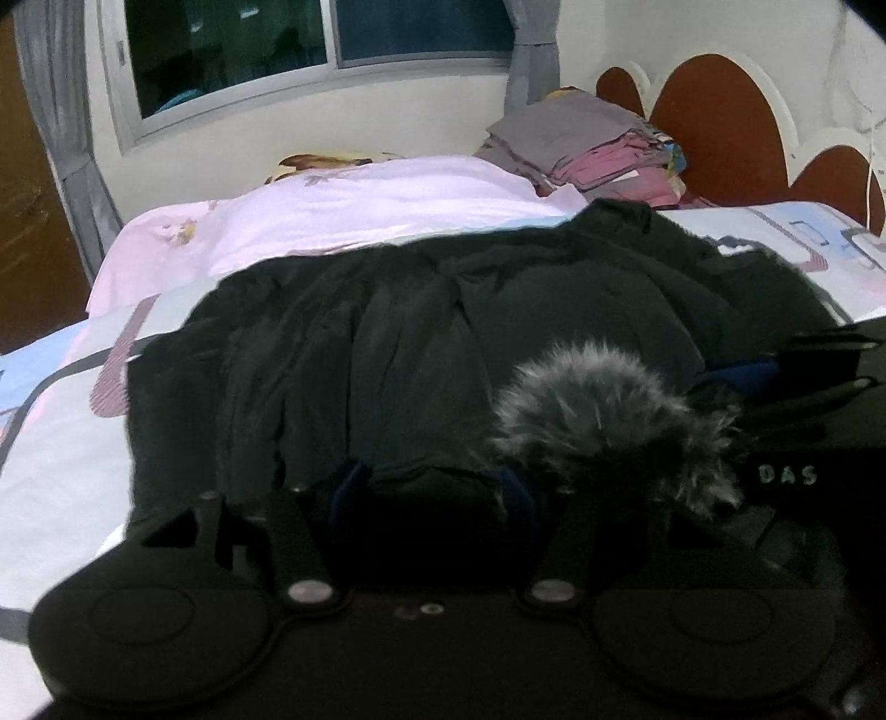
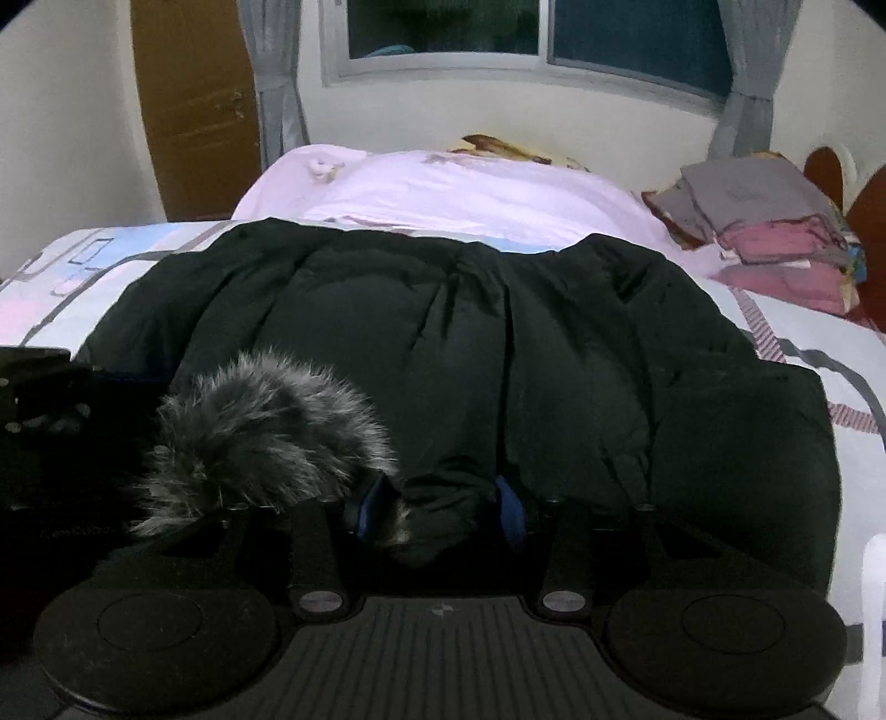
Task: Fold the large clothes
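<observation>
A large black padded jacket (image 1: 443,332) lies spread across the bed, its grey fur hood trim (image 1: 609,410) at the near edge. My left gripper (image 1: 432,493) is shut on a fold of the jacket's near edge, left of the fur. The other gripper shows at the right edge of this view (image 1: 819,376). In the right wrist view the jacket (image 2: 498,343) fills the middle, with the fur trim (image 2: 260,432) to the left. My right gripper (image 2: 440,509) is shut on a bunch of black fabric with a bit of fur beside the trim.
The bed sheet (image 1: 66,454) has a pastel pattern. A pink blanket (image 2: 470,194) lies behind the jacket. A stack of folded grey and pink clothes (image 2: 775,232) sits by the brown headboard (image 1: 714,116). A window (image 2: 531,27) and wall are behind.
</observation>
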Motion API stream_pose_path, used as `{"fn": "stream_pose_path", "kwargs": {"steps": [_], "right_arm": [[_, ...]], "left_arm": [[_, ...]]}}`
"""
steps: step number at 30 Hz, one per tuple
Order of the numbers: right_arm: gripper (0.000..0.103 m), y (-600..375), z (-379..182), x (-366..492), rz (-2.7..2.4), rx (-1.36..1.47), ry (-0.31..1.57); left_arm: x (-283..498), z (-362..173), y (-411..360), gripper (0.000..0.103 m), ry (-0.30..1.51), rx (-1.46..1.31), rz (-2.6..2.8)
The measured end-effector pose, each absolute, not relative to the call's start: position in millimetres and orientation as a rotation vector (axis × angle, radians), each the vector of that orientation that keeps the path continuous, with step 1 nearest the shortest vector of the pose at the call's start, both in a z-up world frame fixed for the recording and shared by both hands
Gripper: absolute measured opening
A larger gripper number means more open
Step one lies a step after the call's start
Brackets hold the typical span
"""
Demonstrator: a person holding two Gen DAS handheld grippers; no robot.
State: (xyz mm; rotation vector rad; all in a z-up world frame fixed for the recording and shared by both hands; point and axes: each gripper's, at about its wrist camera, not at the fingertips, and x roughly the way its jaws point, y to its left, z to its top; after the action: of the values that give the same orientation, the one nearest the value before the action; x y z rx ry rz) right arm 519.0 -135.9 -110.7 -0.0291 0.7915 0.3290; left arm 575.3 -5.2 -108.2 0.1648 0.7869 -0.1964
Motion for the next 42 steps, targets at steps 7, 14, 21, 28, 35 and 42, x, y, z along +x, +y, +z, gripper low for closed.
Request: {"fn": "stream_pose_path", "kwargs": {"steps": [7,14,21,28,35,42], "right_arm": [[0.060,-155.5,-67.7,451.2,0.398,0.020,0.710],[0.056,-144.4,-105.3,460.1,0.397,0.026,0.840],[0.052,-141.6,-125.1,470.2,0.375,0.042,0.877],[0.053,-161.2,-68.9,430.0,0.379,0.053,0.755],[0.075,-202.3,-38.0,355.1,0.343,0.162,0.673],[0.075,-255.5,-31.7,264.1,0.270,0.200,0.694]], "left_arm": [[512.1,-69.2,7.8,0.053,0.714,0.092,-0.232],[519.9,-107.5,-0.6,0.054,0.781,0.108,-0.187],[522.8,-117.4,-8.2,0.054,0.800,0.162,-0.166],[479.9,-72.2,10.8,0.090,0.702,0.168,-0.118],[412.7,-56.0,45.7,0.089,0.688,0.189,-0.107],[318.3,-69.7,96.3,0.080,0.741,0.215,-0.057]]}}
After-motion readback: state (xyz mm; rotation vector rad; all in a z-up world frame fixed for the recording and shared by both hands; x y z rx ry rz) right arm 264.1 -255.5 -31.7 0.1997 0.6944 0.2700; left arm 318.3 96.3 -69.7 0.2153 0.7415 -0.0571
